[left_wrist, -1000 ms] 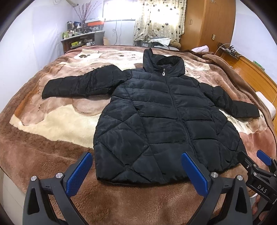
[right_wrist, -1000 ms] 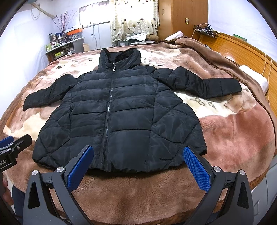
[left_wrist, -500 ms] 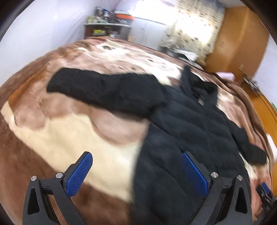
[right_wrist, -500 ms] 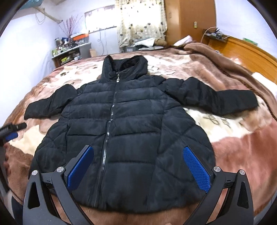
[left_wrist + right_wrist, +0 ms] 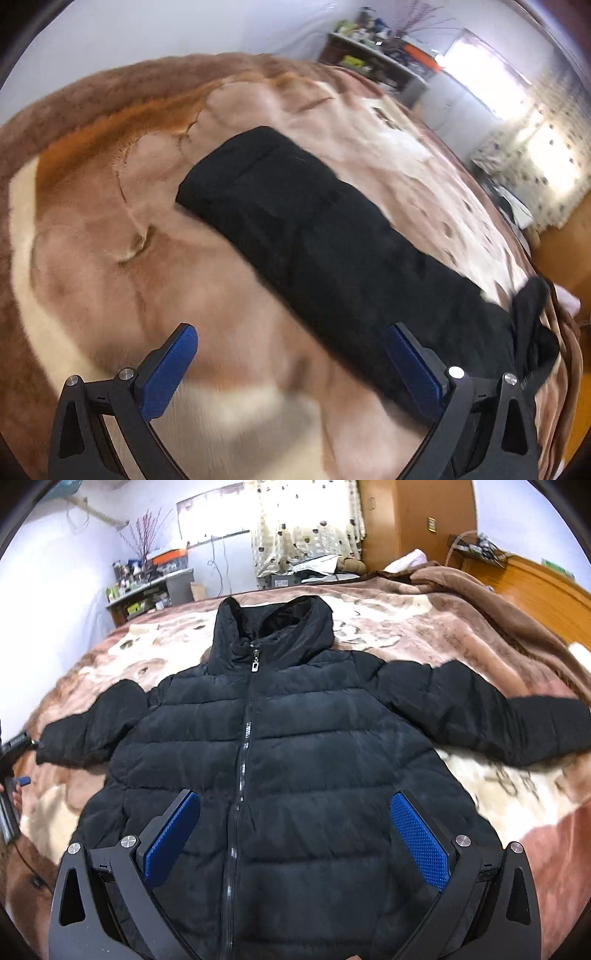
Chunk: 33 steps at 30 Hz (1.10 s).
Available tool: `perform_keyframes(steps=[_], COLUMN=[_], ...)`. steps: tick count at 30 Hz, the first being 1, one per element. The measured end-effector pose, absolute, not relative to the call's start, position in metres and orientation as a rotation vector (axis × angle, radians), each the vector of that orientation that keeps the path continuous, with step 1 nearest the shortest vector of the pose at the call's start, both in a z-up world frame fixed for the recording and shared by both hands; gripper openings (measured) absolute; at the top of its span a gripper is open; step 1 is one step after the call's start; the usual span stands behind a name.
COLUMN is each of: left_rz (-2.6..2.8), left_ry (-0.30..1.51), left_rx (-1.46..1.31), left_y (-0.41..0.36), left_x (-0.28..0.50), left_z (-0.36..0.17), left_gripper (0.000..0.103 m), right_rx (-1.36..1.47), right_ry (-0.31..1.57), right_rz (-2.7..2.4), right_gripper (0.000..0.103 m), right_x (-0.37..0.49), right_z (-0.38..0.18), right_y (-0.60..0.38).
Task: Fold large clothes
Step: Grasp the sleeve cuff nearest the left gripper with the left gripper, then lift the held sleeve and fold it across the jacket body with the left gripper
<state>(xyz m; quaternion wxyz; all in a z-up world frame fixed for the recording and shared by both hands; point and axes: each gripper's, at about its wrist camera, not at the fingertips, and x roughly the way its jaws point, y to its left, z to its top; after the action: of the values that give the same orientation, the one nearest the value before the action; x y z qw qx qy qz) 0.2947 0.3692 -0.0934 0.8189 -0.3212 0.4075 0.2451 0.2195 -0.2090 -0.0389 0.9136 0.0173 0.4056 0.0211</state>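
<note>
Jacket: I see a black quilted puffer jacket with a hood (image 5: 295, 746) lying face-up and flat on the bed, zipped to the collar, silver zipper pull (image 5: 255, 666) at the throat.
Sleeves: both spread out to the sides; the one at the left of the right wrist view (image 5: 92, 727) angles down toward the bed's edge, the other (image 5: 480, 709) reaches far right.
Sleeve close-up: in the left wrist view the near sleeve (image 5: 314, 236) runs diagonally from the cuff at upper left toward the body at lower right; picture is blurred, seams hard to read.
Bed cover: a plush brown-and-cream patterned blanket (image 5: 424, 627) under the whole jacket, rumpled along the far right side.
Left gripper (image 5: 291, 365): blue-padded fingers spread wide, nothing between them; it hangs over bare blanket, its right finger (image 5: 413, 365) over the sleeve's lower edge. I cannot tell if it touches.
Right gripper (image 5: 295, 834): jaws wide apart, empty, poised over the lower front of the jacket, straddling the zipper line.
Surroundings: a cluttered shelf unit (image 5: 151, 587) by the far wall, a bright window with a cream spotted curtain (image 5: 306, 524), a wooden wardrobe (image 5: 417, 517), a wooden headboard (image 5: 535, 587) at right.
Obstructions: nothing lies on top of the jacket.
</note>
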Motion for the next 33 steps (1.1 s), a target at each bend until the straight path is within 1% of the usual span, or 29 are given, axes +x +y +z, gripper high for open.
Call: perform_keyframes(steps=[5, 9, 10, 11, 12, 13, 14, 15, 17, 19, 20, 23, 27, 31, 33], left_rz=[0.536, 0.545, 0.558, 0.558, 0.555, 0.538, 0.517, 0.516, 0.517, 0.52, 0.514, 0.475, 0.399, 0.288, 0.233], left_ry=[0.877, 0.878, 0.861, 0.852, 0.849, 0.845, 0.849, 0.856, 0.849, 0.833, 0.821, 0.776, 0.722, 0.724, 0.721], left_rx=[-0.744, -0.887, -0.895, -0.889, -0.87, -0.857, -0.855, -0.85, -0.823, -0.774, -0.749, -0.683, -0.603, -0.508, -0.419], left_y=[0.395, 0.411, 0.411, 0.41, 0.408, 0.406, 0.404, 0.402, 0.395, 0.387, 0.383, 0.363, 0.33, 0.284, 0.251], left_x=[0.318, 0.332, 0.333, 0.335, 0.338, 0.341, 0.344, 0.346, 0.349, 0.35, 0.35, 0.348, 0.346, 0.357, 0.36], left_z=[-0.116, -0.135, -0.134, -0.132, -0.13, -0.129, -0.129, -0.128, -0.122, -0.111, -0.105, -0.079, -0.043, -0.013, 0.002], left_gripper=[0.102, 0.102, 0.1, 0.096, 0.089, 0.073, 0.063, 0.057, 0.037, 0.022, 0.018, 0.015, 0.015, 0.015, 0.015], right_rx=[-0.045, -0.044, -0.043, -0.041, -0.039, -0.033, -0.028, -0.025, -0.017, -0.007, -0.005, -0.016, -0.017, -0.008, 0.014], right_ry=[0.846, 0.865, 0.87, 0.874, 0.874, 0.875, 0.874, 0.874, 0.873, 0.867, 0.862, 0.847, 0.813, 0.773, 0.757], right_rz=[0.069, 0.111, 0.117, 0.122, 0.126, 0.131, 0.133, 0.135, 0.142, 0.145, 0.145, 0.137, 0.133, 0.118, 0.115], right_gripper=[0.103, 0.103, 0.103, 0.103, 0.103, 0.103, 0.103, 0.103, 0.103, 0.103, 0.103, 0.103, 0.103, 0.103, 0.103], right_x=[0.24, 0.253, 0.255, 0.257, 0.259, 0.259, 0.259, 0.259, 0.26, 0.259, 0.258, 0.255, 0.249, 0.244, 0.241], right_z=[-0.052, -0.062, -0.065, -0.067, -0.068, -0.069, -0.069, -0.069, -0.069, -0.067, -0.065, -0.06, -0.049, -0.035, -0.029], right_y=[-0.182, -0.168, -0.165, -0.163, -0.16, -0.159, -0.158, -0.157, -0.157, -0.157, -0.158, -0.162, -0.171, -0.183, -0.191])
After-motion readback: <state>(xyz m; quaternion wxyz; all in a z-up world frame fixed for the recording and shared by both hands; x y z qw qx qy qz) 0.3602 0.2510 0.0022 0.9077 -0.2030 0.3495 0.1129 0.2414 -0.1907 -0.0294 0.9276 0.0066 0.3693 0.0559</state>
